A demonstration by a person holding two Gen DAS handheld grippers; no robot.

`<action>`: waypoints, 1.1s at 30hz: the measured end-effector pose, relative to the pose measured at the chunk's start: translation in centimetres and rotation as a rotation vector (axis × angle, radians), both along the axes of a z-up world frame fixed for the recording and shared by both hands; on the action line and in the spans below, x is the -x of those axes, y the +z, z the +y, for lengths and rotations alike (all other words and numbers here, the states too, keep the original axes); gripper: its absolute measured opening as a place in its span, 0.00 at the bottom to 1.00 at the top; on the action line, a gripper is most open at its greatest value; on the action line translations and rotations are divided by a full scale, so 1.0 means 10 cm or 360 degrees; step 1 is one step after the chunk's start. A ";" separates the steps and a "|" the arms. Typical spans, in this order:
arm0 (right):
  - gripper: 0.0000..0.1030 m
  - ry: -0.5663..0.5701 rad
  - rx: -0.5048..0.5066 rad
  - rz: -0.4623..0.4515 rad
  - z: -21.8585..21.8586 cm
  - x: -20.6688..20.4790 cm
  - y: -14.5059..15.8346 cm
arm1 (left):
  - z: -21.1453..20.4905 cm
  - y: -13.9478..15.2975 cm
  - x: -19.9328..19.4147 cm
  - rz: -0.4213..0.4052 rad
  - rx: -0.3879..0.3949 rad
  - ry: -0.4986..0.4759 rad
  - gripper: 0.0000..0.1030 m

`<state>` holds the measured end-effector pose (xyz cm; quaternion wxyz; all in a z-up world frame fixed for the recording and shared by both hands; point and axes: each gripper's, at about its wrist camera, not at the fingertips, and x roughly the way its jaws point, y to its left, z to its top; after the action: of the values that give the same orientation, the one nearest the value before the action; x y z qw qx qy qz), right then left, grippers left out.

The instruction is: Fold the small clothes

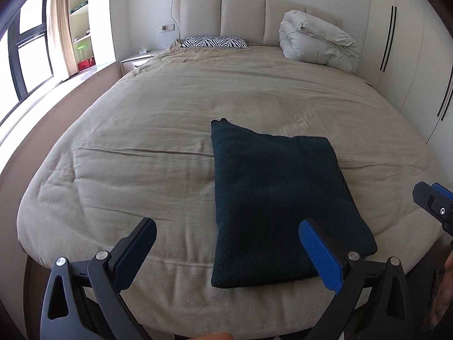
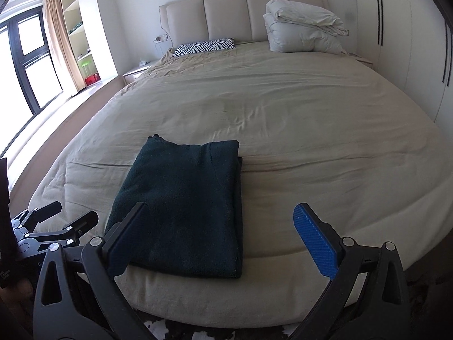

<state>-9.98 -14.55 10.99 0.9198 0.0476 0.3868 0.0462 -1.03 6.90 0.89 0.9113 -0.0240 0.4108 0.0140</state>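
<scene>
A dark green knitted garment (image 1: 277, 198) lies folded into a rectangle near the foot edge of the beige bed (image 1: 141, 147); it also shows in the right wrist view (image 2: 184, 209). My left gripper (image 1: 229, 255) is open and empty, held above the foot edge over the garment's near left corner. My right gripper (image 2: 218, 240) is open and empty, held above the garment's near right edge. The right gripper's tip shows at the far right of the left wrist view (image 1: 433, 198). The left gripper shows at the lower left of the right wrist view (image 2: 56, 221).
A zebra-print pillow (image 1: 213, 42) and a folded white duvet (image 1: 317, 42) lie by the headboard. White wardrobes (image 1: 410, 42) stand on the right. A nightstand (image 1: 136, 61), shelves and a window are on the left. The bed cover (image 2: 311, 119) is wide and wrinkled.
</scene>
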 end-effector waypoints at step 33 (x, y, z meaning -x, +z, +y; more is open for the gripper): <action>1.00 0.0054 0.0040 0.0139 0.21 -0.10 -0.11 | 0.10 -0.09 -0.06 0.0041 0.0022 0.0031 1.00</action>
<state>-8.98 -12.42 9.91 0.9015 0.0314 0.4281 0.0549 -0.44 7.89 0.00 0.9056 -0.0340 0.4222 0.0203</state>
